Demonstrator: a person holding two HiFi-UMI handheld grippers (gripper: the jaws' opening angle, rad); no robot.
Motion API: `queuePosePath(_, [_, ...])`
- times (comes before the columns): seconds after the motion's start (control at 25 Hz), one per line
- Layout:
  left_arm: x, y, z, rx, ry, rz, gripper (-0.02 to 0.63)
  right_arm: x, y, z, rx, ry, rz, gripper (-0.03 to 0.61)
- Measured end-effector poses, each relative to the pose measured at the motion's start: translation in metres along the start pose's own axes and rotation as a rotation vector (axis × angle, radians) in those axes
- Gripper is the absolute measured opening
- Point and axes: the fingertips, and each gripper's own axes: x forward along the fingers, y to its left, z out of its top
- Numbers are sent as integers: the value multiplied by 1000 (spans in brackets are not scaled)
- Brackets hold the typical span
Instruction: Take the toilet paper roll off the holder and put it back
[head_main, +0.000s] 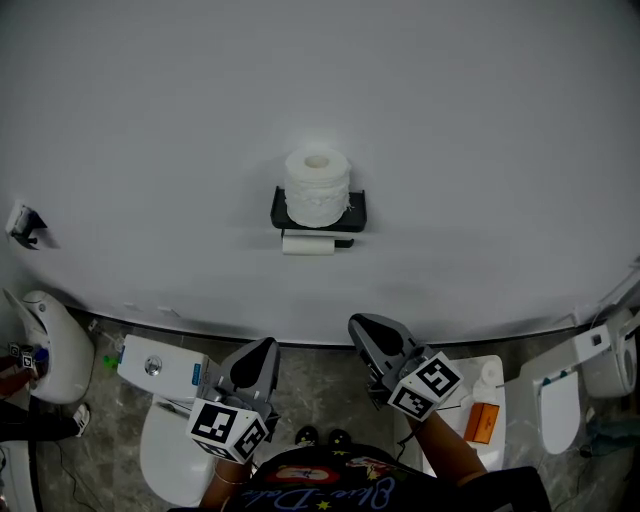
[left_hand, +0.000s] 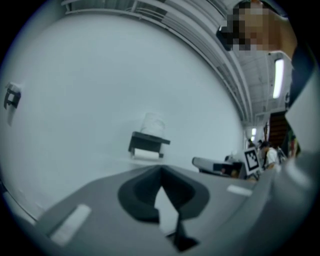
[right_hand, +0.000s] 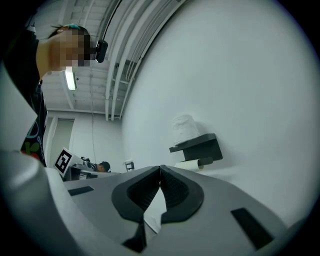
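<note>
The left gripper (head_main: 266, 344) is being held low at 7 o'clock in the head view, its jaws being kept pressed together tip to tip, with nothing caught between them in the left gripper view (left_hand: 161, 171). The right gripper (head_main: 356, 322) is being held just beside it at 5 o'clock, and its jaws are likewise being kept closed on nothing (right_hand: 160, 168). Both are being pointed towards 12 o'clock, well apart from the wall (head_main: 450, 110). Up there, the black holder (head_main: 357, 212) is being seen fixed to that wall, and the toilet paper roll (head_main: 317, 185) is being carried upright on its top shelf, untouched by either gripper. A thinner roll (head_main: 307, 244) is being carried lying sideways on the bar just under the shelf, at 6 o'clock of the big one. A white toilet (head_main: 165, 455) is being passed over at 8 o'clock, beside the left gripper.
</note>
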Motion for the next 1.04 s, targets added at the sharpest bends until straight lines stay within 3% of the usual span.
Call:
queuePosePath(0.52, [0, 0, -5, -10, 13, -7, -2, -7, -5, 0, 38, -17, -40, 15])
queuePosePath(1.04, [4, 1, -8, -14, 26, -11, -2, -3, -7, -7, 61, 2, -27, 15])
